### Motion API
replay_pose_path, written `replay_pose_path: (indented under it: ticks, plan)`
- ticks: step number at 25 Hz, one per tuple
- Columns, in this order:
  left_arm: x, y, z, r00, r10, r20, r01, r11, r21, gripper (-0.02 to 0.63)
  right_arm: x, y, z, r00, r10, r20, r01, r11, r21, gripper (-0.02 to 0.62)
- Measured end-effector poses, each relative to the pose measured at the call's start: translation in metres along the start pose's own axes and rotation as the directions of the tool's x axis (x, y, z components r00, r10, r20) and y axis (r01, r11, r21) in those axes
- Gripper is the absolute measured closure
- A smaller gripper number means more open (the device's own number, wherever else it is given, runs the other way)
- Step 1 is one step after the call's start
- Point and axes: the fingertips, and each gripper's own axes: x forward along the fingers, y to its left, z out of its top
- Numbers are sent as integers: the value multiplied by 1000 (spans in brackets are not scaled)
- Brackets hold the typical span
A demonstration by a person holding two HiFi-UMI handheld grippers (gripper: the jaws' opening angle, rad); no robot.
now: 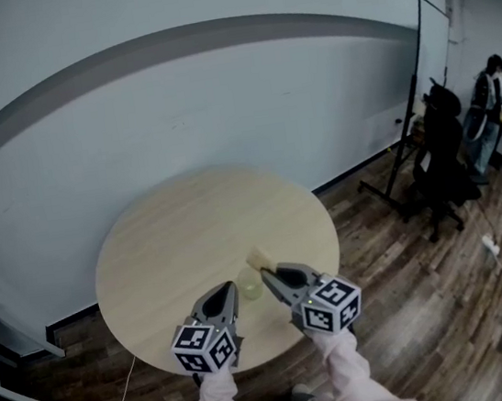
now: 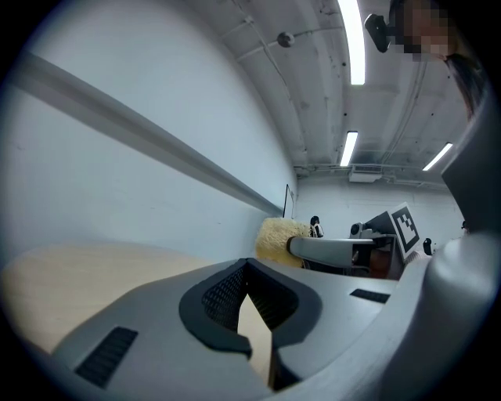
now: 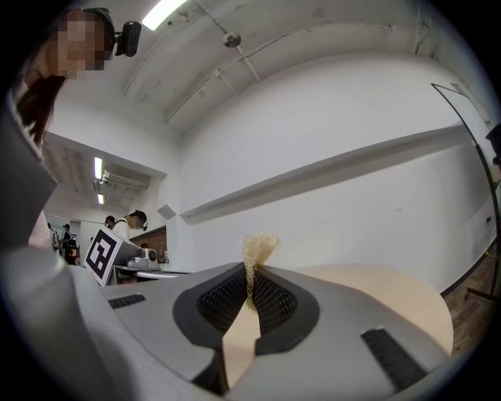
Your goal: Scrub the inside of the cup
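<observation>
Your right gripper (image 3: 250, 282) is clamped on the sponge (image 3: 259, 246); your left gripper (image 2: 245, 274) is closed, empty. The cup (image 1: 249, 285) stands on the table (image 1: 174, 243) between them. Open the left, hold the cup firm, then bring the sponge straight down inside.

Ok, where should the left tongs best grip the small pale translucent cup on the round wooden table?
Probably across its side wall, coming from the left: the small pale translucent cup seems upright, and the right tongs with the yellow sponge crowd its right.
</observation>
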Motion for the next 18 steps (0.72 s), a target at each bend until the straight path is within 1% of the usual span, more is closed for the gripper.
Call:
replay_pose_path:
  ticks: [9, 18]
  plan:
    - [25, 13, -9, 997, 76, -27, -77, 996, -38, 614, 22, -29, -9, 996, 72, -58, -70, 997, 27, 568]
    - [37, 26, -21, 990, 135, -41, -138, 988, -66, 614, 39, -40, -22, 984, 141, -107, -137, 990, 45, 568]
